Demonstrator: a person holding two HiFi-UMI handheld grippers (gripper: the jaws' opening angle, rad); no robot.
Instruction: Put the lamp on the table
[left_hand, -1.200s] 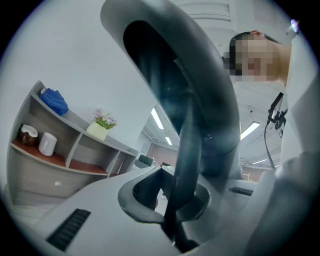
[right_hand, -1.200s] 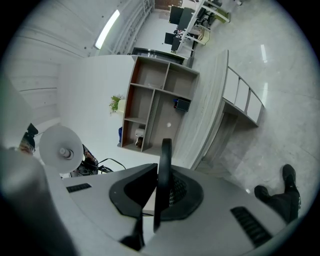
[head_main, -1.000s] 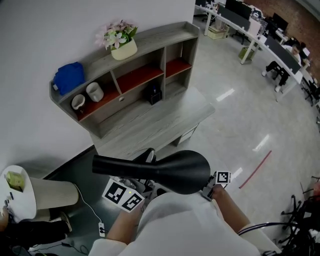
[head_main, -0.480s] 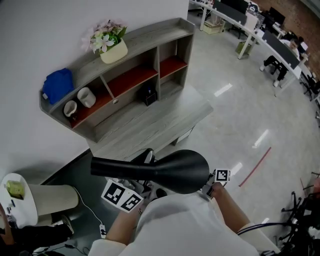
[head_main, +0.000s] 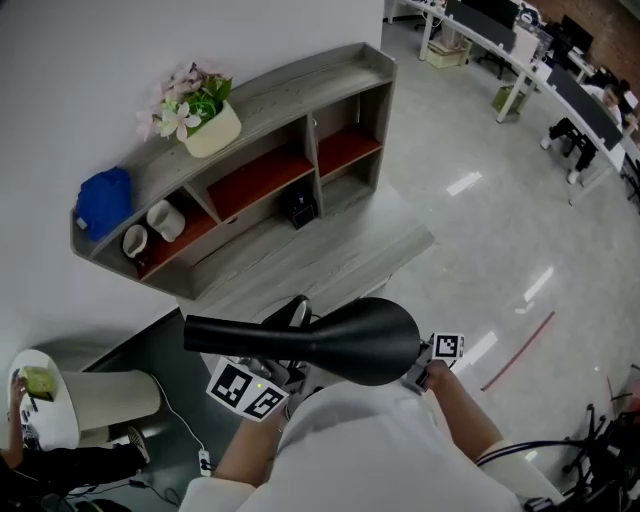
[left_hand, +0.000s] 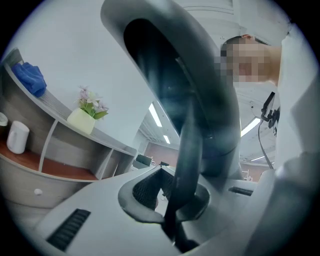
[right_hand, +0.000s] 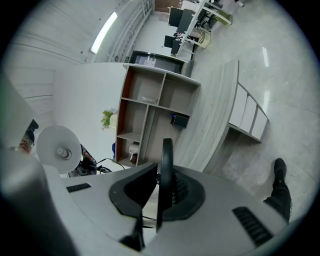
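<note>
A black lamp (head_main: 345, 340) hangs level in front of me, its wide cone at the right and its narrow end (head_main: 200, 331) pointing left. My left gripper (head_main: 262, 385) sits under the lamp's middle, shut on a thin dark part of the lamp (left_hand: 187, 150); the lamp's curved body fills the left gripper view above the left gripper (left_hand: 172, 200). My right gripper (head_main: 425, 365) is at the cone's right side. The right gripper (right_hand: 160, 192) is shut on a thin black lamp edge (right_hand: 166, 165). The grey wooden table (head_main: 330, 255) with its shelf unit stands ahead, beyond the lamp.
The shelf unit (head_main: 250, 110) carries a flower pot (head_main: 205, 125), a blue cloth (head_main: 100, 200), two white mugs (head_main: 160, 222) and a small black box (head_main: 300, 208). A white round stand (head_main: 45, 400) and a cable (head_main: 190, 440) are at the lower left. Office desks (head_main: 560, 80) stand far right.
The lamp and both grippers keep the same hold and place in view. The table and shelf unit have drifted slightly left and down in the head view.
</note>
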